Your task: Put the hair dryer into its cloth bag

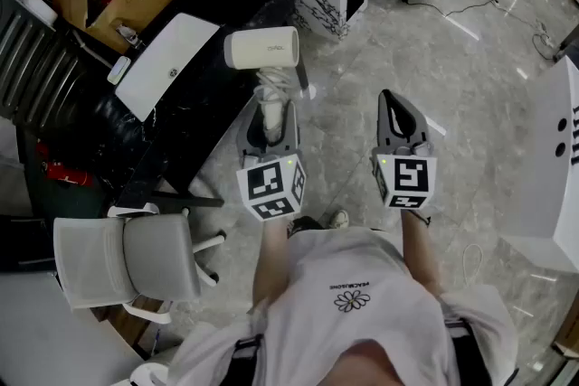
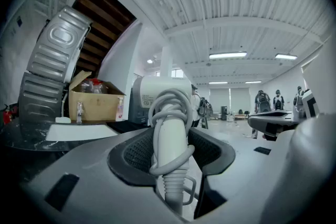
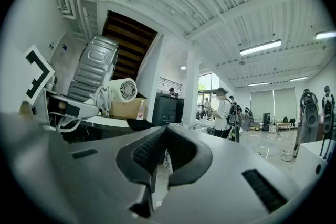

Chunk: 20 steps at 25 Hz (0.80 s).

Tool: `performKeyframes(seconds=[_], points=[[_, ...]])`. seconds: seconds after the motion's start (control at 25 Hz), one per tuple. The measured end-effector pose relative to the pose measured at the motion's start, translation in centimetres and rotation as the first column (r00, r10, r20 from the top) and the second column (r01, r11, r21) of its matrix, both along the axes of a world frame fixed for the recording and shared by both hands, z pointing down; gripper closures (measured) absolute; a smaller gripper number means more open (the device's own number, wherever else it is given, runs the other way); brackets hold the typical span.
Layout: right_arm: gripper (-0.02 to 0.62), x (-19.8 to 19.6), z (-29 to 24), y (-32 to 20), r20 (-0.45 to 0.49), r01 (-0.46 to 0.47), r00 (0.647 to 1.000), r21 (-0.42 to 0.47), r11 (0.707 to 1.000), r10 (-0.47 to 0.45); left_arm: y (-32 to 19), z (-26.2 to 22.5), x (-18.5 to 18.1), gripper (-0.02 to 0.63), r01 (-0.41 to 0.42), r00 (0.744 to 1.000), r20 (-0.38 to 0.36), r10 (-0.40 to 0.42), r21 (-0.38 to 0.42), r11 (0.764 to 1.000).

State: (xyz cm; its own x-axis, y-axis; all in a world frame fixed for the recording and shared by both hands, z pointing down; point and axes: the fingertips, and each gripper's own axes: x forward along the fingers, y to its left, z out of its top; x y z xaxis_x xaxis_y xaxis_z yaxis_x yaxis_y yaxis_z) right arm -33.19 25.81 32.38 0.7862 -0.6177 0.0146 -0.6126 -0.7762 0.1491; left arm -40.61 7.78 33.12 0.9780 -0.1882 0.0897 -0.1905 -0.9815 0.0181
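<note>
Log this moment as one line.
left gripper: shut on white plastic hair dryer | right gripper: shut, empty | cloth bag: unseen

hair dryer handle's lower end hidden within left claw, barrel print too small to read

The white hair dryer stands upright in the air, its handle clamped between the jaws of the left tongs. Its pale cord is wound around the handle, and the barrel lies level on top.
</note>
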Motion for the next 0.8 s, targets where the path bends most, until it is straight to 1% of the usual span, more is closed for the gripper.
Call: performKeyframes(seconds=[0.24,0.4,0.52,0.64,0.8], points=[[0.583,-0.3,0.7,-0.4,0.011,0.018,1.000,-0.011,1.000,-0.018,-0.4,-0.2,-0.2,0.391,0.002,1.000,-0.015,-0.002,-0.014,1.000],[0.583,-0.2,1.4,0.3,0.035,0.001,0.999,-0.011,1.000,-0.001,-0.3,0.0,-0.8,0.391,-0.003,1.000,-0.014,0.003,-0.020,1.000],[0.583,0.0,1.2,0.4,0.040,-0.001,0.999,0.023,1.000,0.000,-0.7,0.0,-1.2,0.391,0.009,1.000,-0.011,-0.010,-0.034,0.999],[0.583,-0.1,1.4,0.0,0.050,0.019,0.999,0.058,0.998,-0.022,-1.3,0.0,-2.0,0.391,0.030,0.999,-0.023,-0.031,-0.051,0.998],[0.583,0.0,2.7,-0.6,0.067,0.037,0.997,0.034,0.999,-0.039,-2.2,0.2,-2.5,0.391,0.055,0.998,-0.025,-0.056,-0.060,0.997]])
